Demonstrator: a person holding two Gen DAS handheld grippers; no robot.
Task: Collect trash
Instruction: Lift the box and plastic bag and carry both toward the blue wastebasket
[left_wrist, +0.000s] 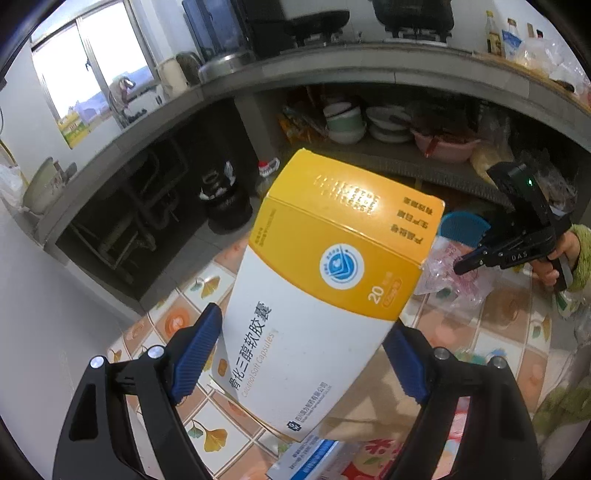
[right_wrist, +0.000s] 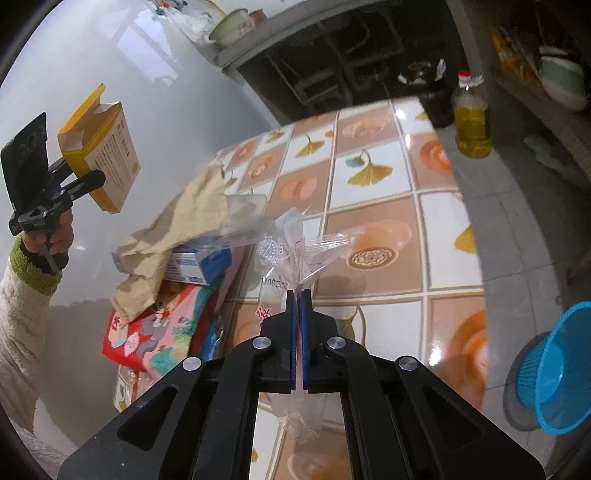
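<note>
left gripper (left_wrist: 303, 354) clamps rectangular cardboard medicine box (left_wrist: 325, 288); right gripper (right_wrist: 299, 295) pinches crinkly clear plastic wrapper (right_wrist: 291, 243).

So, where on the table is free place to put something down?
The tiled tablecloth is bare between the clear plastic bag and the edge nearest the oil bottle. The side with the brown paper, blue box and red packet is crowded.

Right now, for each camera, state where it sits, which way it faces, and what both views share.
Left wrist: on the left gripper, facing the kitchen counter, over its held yellow box; its fingers show.
Right wrist: on the right gripper, facing the tiled table, pinching a clear plastic bag.
Shared: box, table, each other's gripper.
</note>
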